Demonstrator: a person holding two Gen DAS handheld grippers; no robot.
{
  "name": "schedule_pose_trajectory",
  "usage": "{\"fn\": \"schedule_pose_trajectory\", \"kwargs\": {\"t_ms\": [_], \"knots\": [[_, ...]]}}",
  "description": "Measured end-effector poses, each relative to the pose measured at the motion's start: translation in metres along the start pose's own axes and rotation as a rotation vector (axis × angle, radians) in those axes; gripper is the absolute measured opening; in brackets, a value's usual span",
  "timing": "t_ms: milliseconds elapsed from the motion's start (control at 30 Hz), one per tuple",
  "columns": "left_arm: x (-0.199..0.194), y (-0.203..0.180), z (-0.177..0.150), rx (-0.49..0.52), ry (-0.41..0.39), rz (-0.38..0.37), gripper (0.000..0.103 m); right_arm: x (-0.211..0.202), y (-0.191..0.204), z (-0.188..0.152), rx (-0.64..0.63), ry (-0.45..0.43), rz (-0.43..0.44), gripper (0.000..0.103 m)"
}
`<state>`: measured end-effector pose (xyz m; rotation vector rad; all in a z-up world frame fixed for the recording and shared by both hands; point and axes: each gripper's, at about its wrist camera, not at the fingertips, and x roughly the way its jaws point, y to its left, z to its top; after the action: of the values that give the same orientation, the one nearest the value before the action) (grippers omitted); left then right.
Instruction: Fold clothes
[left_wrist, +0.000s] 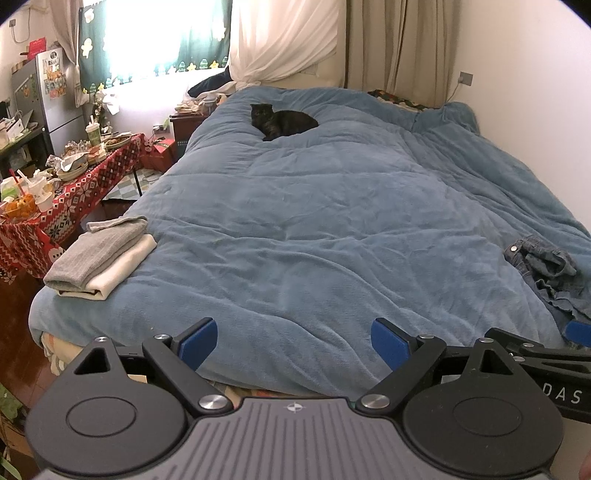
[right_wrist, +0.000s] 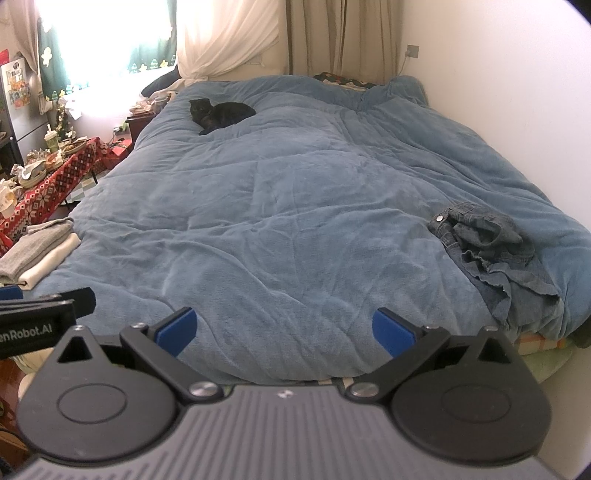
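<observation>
Hovering: both grippers hang at the near edge of the bed (left_wrist: 314, 206), side by side, nothing held.
Left gripper (left_wrist: 294, 341): fingers spread wide, only the blue duvet between them.
Right gripper (right_wrist: 283, 330): fingers likewise spread wide and empty.
Folded stack: a grey knit garment (left_wrist: 98, 251) lies folded on top of a folded cream garment (left_wrist: 125, 264), at the near left corner of the bed.
Unfolded piece: a denim garment (right_wrist: 487, 243) lies crumpled in a heap near the right edge of the bed, well apart from the stack.
Bystander: a dark cat (left_wrist: 282, 123) rests at the far end of the bed, well clear of the clothes.
Step in hand: judged as between garments; two lie folded, the denim does not.
Next move calls for: reaching right to the denim, pinching an edge or the waistband, and spreading it flat on the open middle of the duvet.
</observation>
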<state>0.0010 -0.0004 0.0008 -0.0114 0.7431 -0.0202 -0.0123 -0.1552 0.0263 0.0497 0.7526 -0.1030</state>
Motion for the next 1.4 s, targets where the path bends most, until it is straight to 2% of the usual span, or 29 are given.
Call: {"fn": "schedule_pose_trajectory", "kwargs": {"t_ms": [1400], "knots": [[0.0053,-0.0038,-0.0021,0.008,0.025,-0.019,0.091,0.0042,-0.0009,-0.0019,0.009,0.013,0.0,0.102]]}}
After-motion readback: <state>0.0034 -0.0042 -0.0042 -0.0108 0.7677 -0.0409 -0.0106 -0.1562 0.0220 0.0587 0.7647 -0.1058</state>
